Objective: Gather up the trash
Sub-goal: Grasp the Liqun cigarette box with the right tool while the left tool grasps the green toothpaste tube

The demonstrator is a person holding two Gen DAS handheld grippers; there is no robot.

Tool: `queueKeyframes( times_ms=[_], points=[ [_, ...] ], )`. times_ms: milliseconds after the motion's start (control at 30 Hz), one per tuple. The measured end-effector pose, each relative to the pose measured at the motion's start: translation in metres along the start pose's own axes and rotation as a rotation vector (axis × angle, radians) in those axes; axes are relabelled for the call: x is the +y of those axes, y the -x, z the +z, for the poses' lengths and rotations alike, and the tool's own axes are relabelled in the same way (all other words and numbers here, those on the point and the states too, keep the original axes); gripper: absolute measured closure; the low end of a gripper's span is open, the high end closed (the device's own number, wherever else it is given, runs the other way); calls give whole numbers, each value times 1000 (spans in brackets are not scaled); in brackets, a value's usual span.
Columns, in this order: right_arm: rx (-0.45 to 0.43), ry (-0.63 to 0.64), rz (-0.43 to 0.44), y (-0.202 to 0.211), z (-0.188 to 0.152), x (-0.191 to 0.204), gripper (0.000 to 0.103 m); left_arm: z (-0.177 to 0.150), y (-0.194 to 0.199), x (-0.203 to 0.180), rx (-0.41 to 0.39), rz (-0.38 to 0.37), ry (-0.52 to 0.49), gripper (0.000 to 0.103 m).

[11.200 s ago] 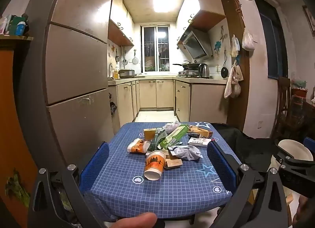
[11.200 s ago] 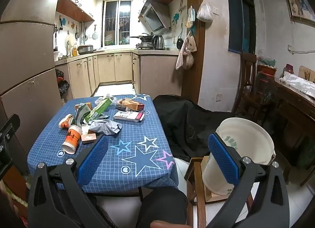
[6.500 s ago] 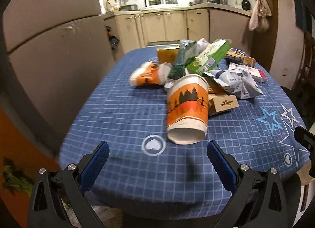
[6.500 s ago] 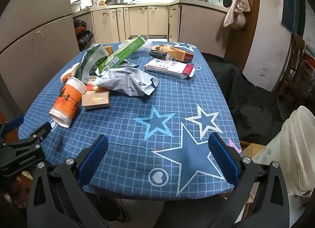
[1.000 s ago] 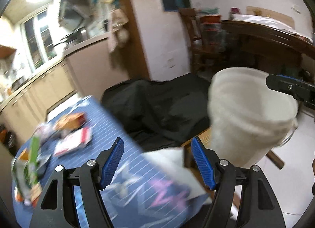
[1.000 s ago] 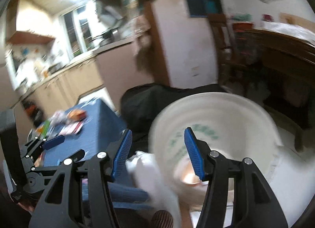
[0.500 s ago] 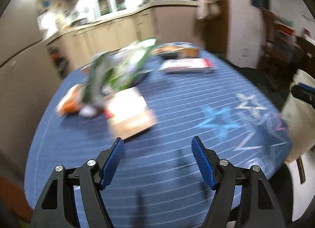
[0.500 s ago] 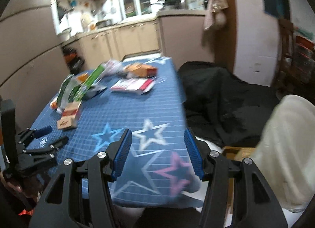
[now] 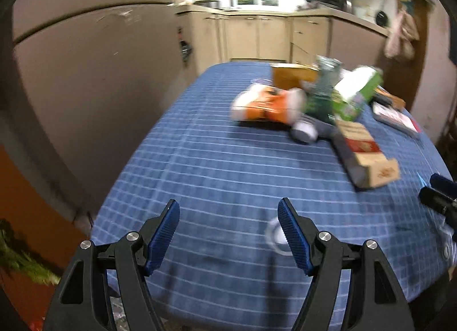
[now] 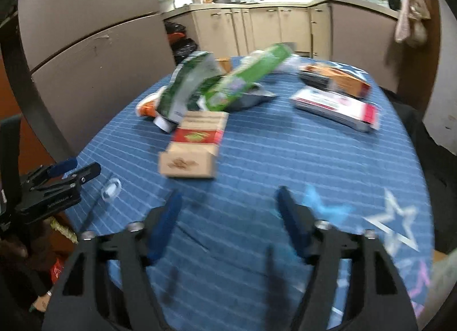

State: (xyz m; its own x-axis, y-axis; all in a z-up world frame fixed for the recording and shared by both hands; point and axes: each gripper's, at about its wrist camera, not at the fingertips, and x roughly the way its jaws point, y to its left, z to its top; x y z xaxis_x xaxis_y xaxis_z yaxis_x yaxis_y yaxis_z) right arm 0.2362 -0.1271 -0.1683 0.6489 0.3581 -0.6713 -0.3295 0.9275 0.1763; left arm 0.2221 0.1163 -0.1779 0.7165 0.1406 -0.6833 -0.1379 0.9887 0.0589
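Trash lies piled on the blue checked tablecloth (image 9: 217, 165): an orange paper cup (image 9: 265, 102) on its side, a green carton (image 9: 357, 93), a brown and red cardboard box (image 9: 368, 156) and a dark green bag (image 9: 322, 93). In the right wrist view the cardboard box (image 10: 194, 145), green carton (image 10: 248, 76) and a white and red flat box (image 10: 337, 108) show. My left gripper (image 9: 228, 231) is open and empty over the table's near edge. My right gripper (image 10: 228, 216) is open and empty, just short of the cardboard box.
A large brown fridge (image 9: 94, 73) stands left of the table. Kitchen cabinets (image 9: 257, 36) are behind. A black cloth (image 10: 422, 136) lies right of the table. The left gripper also shows at the left in the right wrist view (image 10: 60, 176).
Both grippers swung from the white bucket back to the table. The left view now faces the table's left part; the right gripper has come nearer the cardboard box.
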Motion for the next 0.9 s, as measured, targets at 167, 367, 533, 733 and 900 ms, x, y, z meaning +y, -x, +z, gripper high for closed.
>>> queueKeyframes(
  times_ms=[167, 367, 533, 733, 900],
  points=[
    [19, -24, 16, -38, 22, 23, 16, 2, -4, 21, 2, 6, 59, 31],
    [84, -75, -27, -69, 39, 26, 16, 11, -9, 25, -9, 0, 74, 31],
    [116, 5, -138, -77, 42, 40, 35, 34, -14, 18, -41, -63, 37, 27],
    [83, -36, -134, -58, 34, 27, 50, 82, -21, -22, -116, -258, -131, 25],
    [40, -106, -156, -14, 15, -1, 50, 112, -38, -59, -140, -401, -316, 23]
  ],
)
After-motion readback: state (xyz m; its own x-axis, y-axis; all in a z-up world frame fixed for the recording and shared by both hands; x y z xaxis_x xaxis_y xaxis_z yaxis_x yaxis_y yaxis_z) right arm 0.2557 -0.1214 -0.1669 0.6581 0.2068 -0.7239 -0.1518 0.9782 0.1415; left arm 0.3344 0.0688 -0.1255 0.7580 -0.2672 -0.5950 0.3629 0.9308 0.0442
